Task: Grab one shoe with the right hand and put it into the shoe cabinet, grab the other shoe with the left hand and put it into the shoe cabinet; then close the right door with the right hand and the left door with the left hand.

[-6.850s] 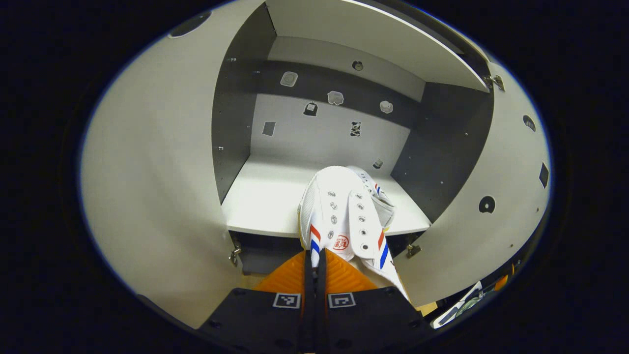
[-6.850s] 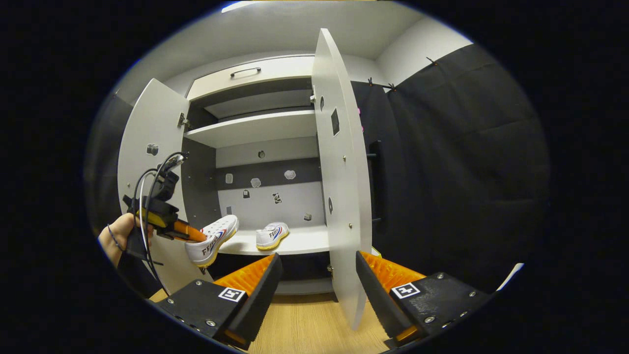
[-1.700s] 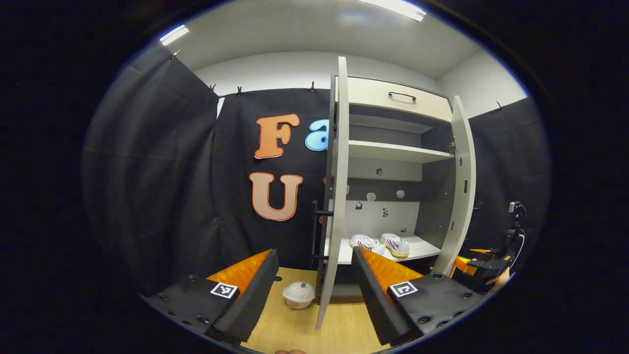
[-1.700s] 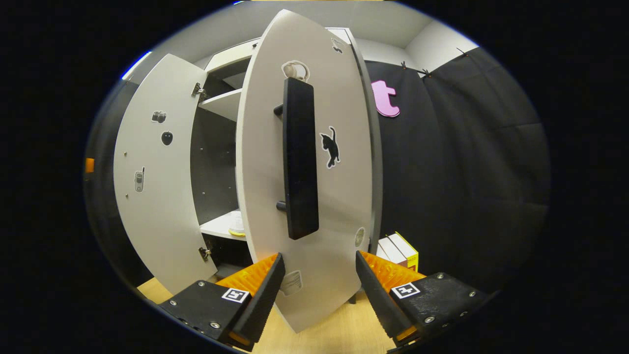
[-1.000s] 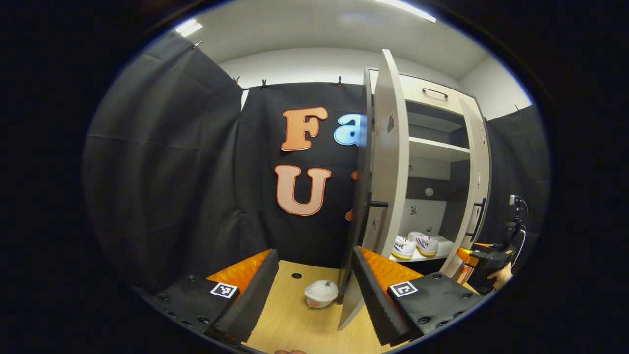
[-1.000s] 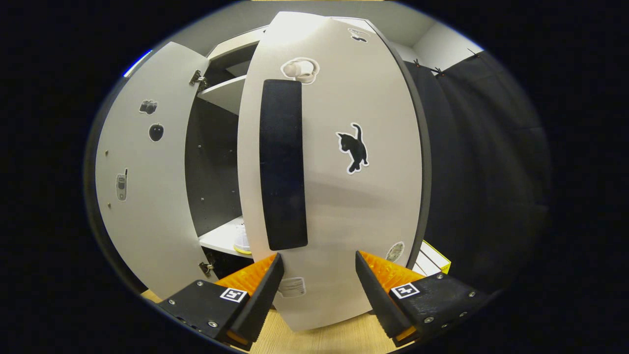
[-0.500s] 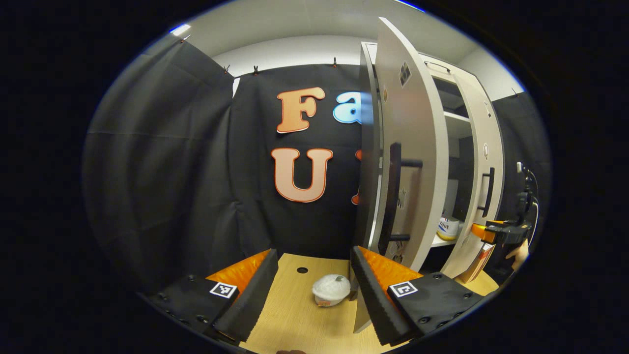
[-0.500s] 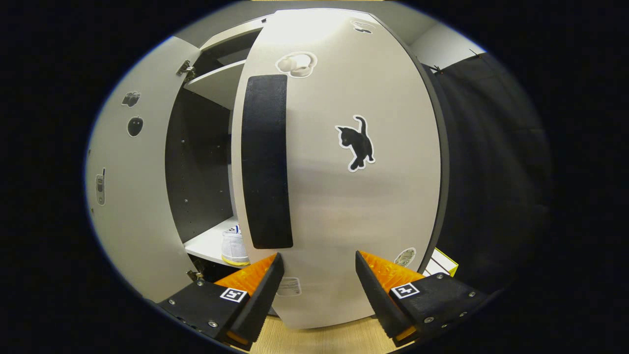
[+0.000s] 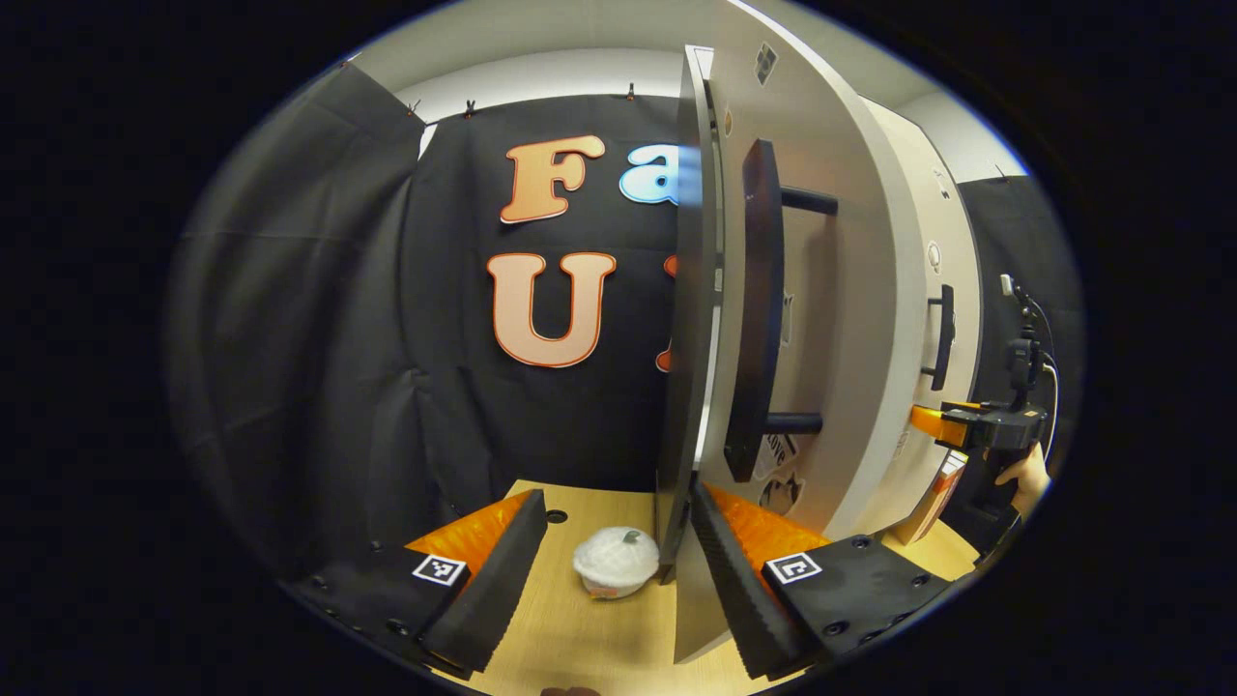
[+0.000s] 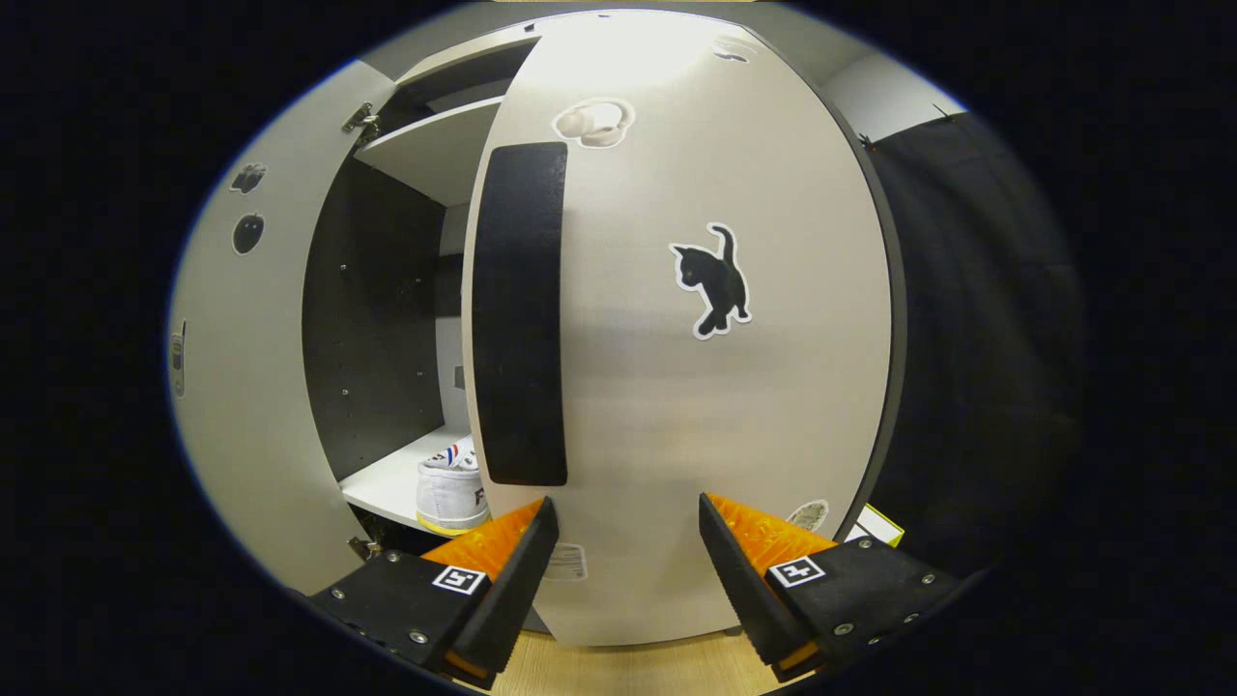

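The shoe cabinet's right door (image 10: 676, 387) is partly swung in, its outer face with a long black handle (image 10: 517, 309) close in front of my right gripper (image 10: 626, 503), which is open and holds nothing. Through the gap, the heel of one white shoe (image 10: 449, 488) shows on the lower shelf (image 10: 382, 483); the other shoe is hidden. In the left gripper view, the left door (image 9: 831, 319) stands edge-on with its black handle (image 9: 759, 309). Its lower edge sits just inside the right-hand finger of my open left gripper (image 9: 618, 498). The right gripper (image 9: 971, 423) and a hand (image 9: 1026, 476) show beyond the right door (image 9: 952, 290).
A white lidded bowl (image 9: 616, 561) sits on the wooden floor (image 9: 580, 628) just left of the left door's edge. A yellow box (image 10: 875, 527) stands on the floor right of the cabinet. The left door's inner face (image 10: 242, 387) carries small stickers. Black cloth walls surround the booth.
Both doors have swung further toward shut. The left gripper has come round to the left door's outer side. The right door now hides most of the cabinet's inside.
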`<state>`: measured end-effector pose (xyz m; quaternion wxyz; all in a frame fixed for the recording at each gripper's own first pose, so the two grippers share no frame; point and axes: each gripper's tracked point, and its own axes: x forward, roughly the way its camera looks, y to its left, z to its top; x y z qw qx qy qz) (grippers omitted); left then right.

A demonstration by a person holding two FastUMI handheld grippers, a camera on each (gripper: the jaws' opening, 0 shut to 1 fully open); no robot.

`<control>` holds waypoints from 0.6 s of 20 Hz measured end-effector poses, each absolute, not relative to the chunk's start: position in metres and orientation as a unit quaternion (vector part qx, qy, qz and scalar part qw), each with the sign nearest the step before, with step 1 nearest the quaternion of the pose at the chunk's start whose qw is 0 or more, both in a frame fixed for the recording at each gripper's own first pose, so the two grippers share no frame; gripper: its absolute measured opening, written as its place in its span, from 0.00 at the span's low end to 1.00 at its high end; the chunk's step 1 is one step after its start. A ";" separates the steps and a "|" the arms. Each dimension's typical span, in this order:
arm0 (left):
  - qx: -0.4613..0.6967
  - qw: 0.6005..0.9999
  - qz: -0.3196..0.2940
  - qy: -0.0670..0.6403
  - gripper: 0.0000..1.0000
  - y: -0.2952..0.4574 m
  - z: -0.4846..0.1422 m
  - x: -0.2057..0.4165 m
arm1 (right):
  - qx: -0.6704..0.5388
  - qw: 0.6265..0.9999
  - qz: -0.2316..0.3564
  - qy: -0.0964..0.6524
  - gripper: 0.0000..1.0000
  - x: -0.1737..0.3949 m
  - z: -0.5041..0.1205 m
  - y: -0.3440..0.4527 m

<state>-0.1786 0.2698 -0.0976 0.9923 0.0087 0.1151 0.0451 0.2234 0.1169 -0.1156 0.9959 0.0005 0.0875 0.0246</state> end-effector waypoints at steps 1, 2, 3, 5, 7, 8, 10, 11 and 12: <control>0.013 0.992 0.047 0.114 0.97 0.270 -0.095 -0.177 | 0.000 0.996 0.022 0.089 0.91 0.221 -0.115 0.116; 0.016 0.993 0.046 0.112 0.96 0.272 -0.096 -0.175 | -0.001 0.996 0.022 0.087 0.91 0.219 -0.115 0.115; 0.018 0.993 0.042 0.110 0.99 0.270 -0.094 -0.174 | -0.005 0.996 0.021 0.084 0.91 0.216 -0.114 0.114; 0.021 0.993 0.036 0.110 0.99 0.266 -0.095 -0.173 | -0.015 0.997 0.018 0.078 0.91 0.208 -0.110 0.109; 0.028 0.993 0.032 0.107 0.98 0.262 -0.094 -0.175 | -0.022 0.997 0.016 0.069 0.92 0.202 -0.105 0.105; 0.031 0.994 0.032 0.104 0.96 0.261 -0.092 -0.175 | -0.024 0.998 0.015 0.065 0.91 0.199 -0.102 0.103; 0.028 0.994 0.030 0.100 0.93 0.256 -0.092 -0.175 | -0.028 0.998 0.013 0.055 0.91 0.192 -0.097 0.100; 0.024 0.994 0.024 0.101 0.93 0.251 -0.095 -0.175 | -0.030 0.998 0.013 0.051 0.91 0.188 -0.094 0.098; 0.020 0.994 0.014 0.102 0.93 0.245 -0.095 -0.174 | -0.033 0.998 0.011 0.047 0.91 0.186 -0.091 0.096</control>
